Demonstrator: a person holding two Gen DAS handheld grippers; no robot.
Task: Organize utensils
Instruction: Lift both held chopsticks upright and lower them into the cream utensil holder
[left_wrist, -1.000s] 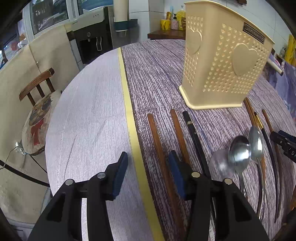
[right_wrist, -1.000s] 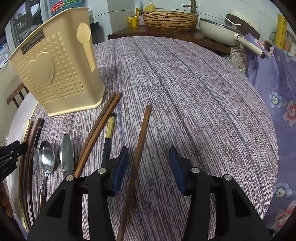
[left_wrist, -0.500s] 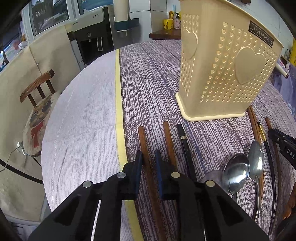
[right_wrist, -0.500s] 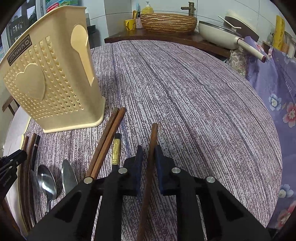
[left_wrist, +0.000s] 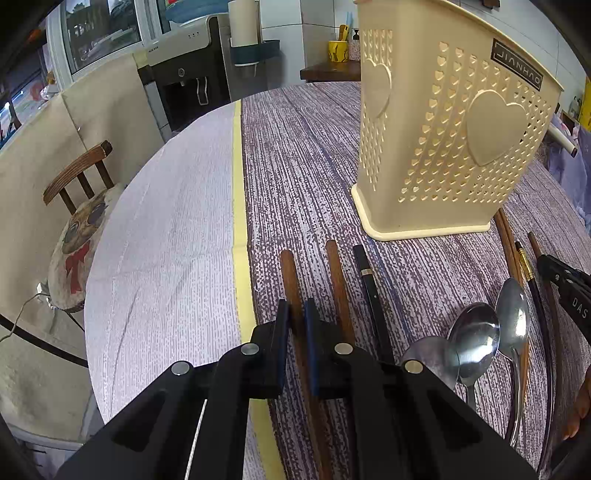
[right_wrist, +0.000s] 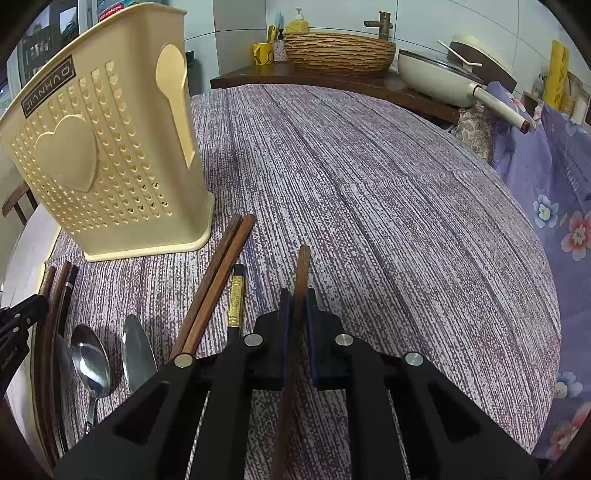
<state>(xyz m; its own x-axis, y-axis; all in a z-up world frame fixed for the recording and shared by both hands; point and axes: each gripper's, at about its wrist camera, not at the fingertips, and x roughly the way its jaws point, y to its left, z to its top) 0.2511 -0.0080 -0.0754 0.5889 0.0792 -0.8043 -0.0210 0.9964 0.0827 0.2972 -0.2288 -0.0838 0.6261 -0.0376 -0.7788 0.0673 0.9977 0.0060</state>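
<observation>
Left tongs: the left tongs (left_wrist: 295, 325) have just been closing and now pinch a brown wooden chopstick (left_wrist: 287, 273), the leftmost of the row, beside the yellow tape strip (left_wrist: 238, 206).
Right tongs: the right tongs (right_wrist: 296, 314) have just been closing and now grip another brown wooden chopstick (right_wrist: 303, 264), the rightmost one, lying apart from the rest.
Holder: a cream perforated plastic utensil holder with heart shapes (left_wrist: 443, 147) stands upright on the far side of the row.
Other utensils: three steel spoons (left_wrist: 474, 336) lie between the two gripped sticks, with a black chopstick with a gold band (right_wrist: 236, 295) and a pair of brown chopsticks (right_wrist: 221, 266) touching side by side.
Counter: a round counter under a purple streaked cloth (right_wrist: 388, 192) carries everything.
</observation>
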